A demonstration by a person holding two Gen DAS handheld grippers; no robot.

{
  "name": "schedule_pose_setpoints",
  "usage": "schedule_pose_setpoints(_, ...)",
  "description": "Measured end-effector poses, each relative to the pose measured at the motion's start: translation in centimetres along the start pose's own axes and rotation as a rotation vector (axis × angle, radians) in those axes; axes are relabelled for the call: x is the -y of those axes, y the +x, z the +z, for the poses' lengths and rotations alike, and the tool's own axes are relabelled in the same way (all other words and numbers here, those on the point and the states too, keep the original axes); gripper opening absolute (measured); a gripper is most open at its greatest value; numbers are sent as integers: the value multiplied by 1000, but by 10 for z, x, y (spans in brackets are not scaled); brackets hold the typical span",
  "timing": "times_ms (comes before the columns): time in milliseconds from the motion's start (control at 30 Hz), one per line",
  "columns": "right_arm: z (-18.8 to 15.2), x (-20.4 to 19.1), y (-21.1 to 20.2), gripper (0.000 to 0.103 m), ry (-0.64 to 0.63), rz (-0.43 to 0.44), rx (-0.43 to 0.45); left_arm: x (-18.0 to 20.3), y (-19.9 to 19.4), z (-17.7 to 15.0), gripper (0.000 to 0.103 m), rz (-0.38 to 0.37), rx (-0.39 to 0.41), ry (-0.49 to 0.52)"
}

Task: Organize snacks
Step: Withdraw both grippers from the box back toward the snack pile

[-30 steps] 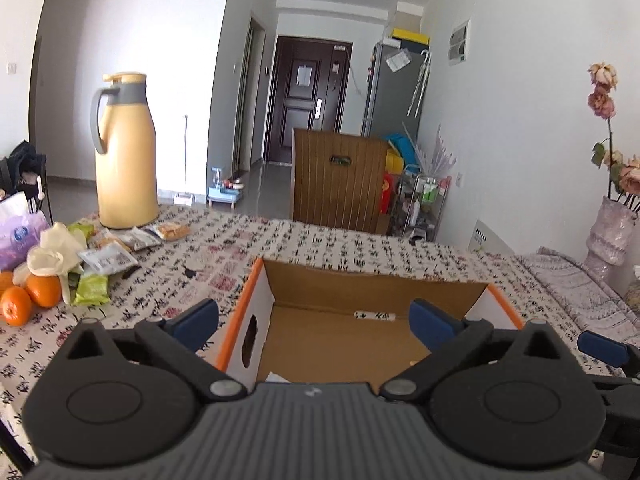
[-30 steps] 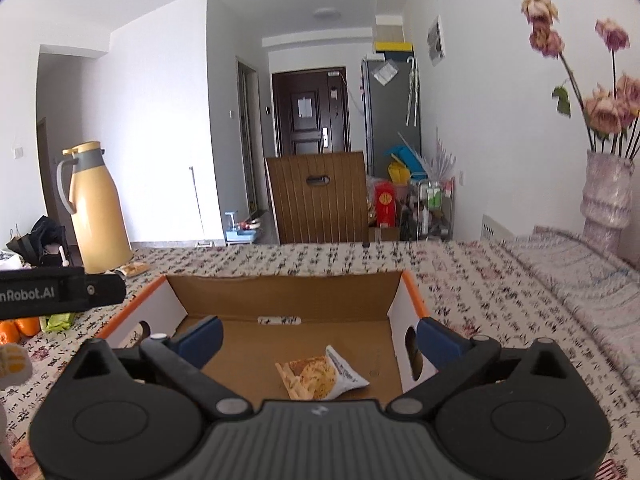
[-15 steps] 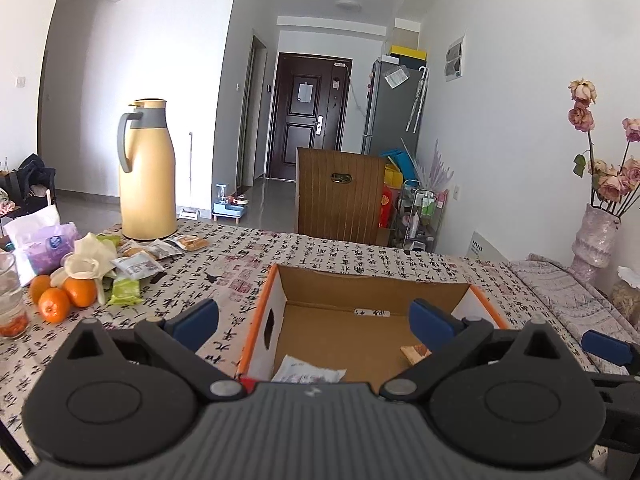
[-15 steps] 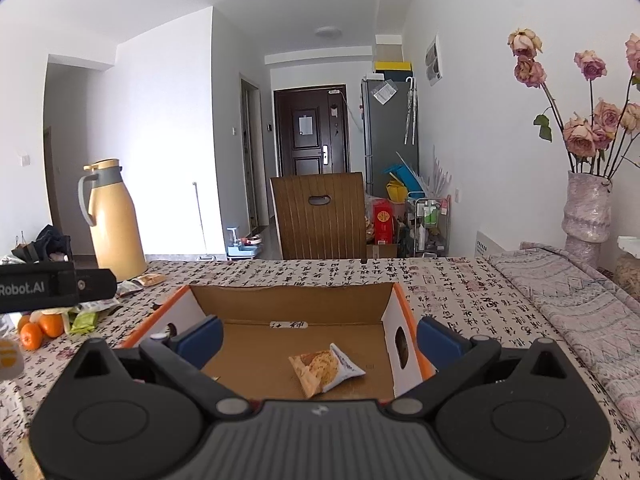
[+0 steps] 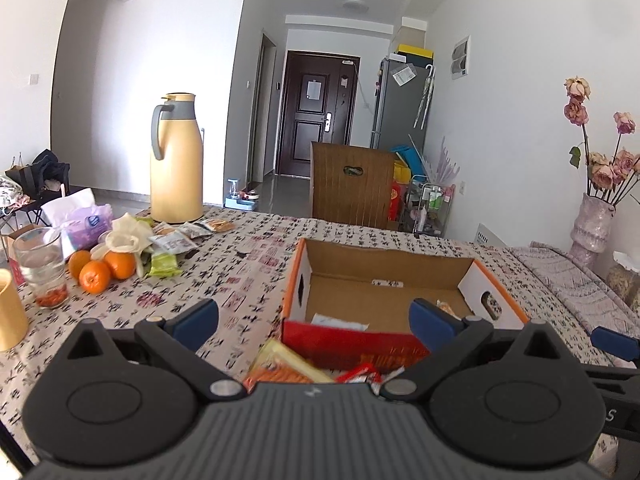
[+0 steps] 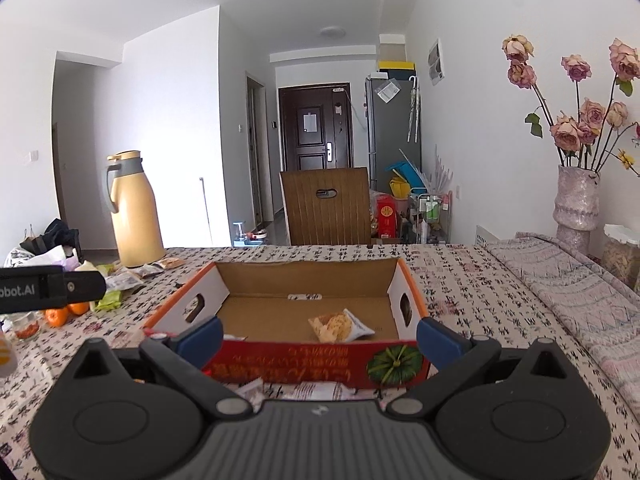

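Open cardboard box (image 6: 312,312) sat at frame centre in both wrist views, on the patterned bench (image 6: 460,280), orange rim, white end walls with hand-holes, red near wall with a green pumpkin print. Inside it lay a snack packet (image 6: 340,326) right of centre on the box floor, and a white packet (image 5: 340,320) against the near wall. More wrapped snacks, yellow-orange and red (image 5: 288,368), lay on the bench just in front of the box, low in the left wrist view. Left gripper (image 5: 316,320) hung before the box, blue fingers (image 5: 196,320) spread wide, holding nothing. Right gripper (image 6: 320,338) likewise, fingers (image 6: 438,338) well apart, empty, straddling the near wall in frame. At mid left of the left view: a loose pile of snack packets (image 5: 176,240), oranges (image 5: 100,270), a glass (image 5: 42,266), and a tall yellow thermos jug (image 5: 174,160). Vase of dried roses (image 6: 576,200) stood at right edge. A wooden chair back (image 6: 326,206) rose beyond the far bench edge.
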State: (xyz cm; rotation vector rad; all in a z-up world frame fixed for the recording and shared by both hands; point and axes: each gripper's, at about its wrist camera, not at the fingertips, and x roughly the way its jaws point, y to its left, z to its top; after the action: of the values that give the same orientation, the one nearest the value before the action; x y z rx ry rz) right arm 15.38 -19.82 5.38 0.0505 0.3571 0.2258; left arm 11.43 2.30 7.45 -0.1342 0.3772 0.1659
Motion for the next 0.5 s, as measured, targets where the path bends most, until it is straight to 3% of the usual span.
schedule_pose_setpoints(500, -41, -29, -48, 103, -24, 4, -22, -33, -47, -46, 103, -11, -31, -5)
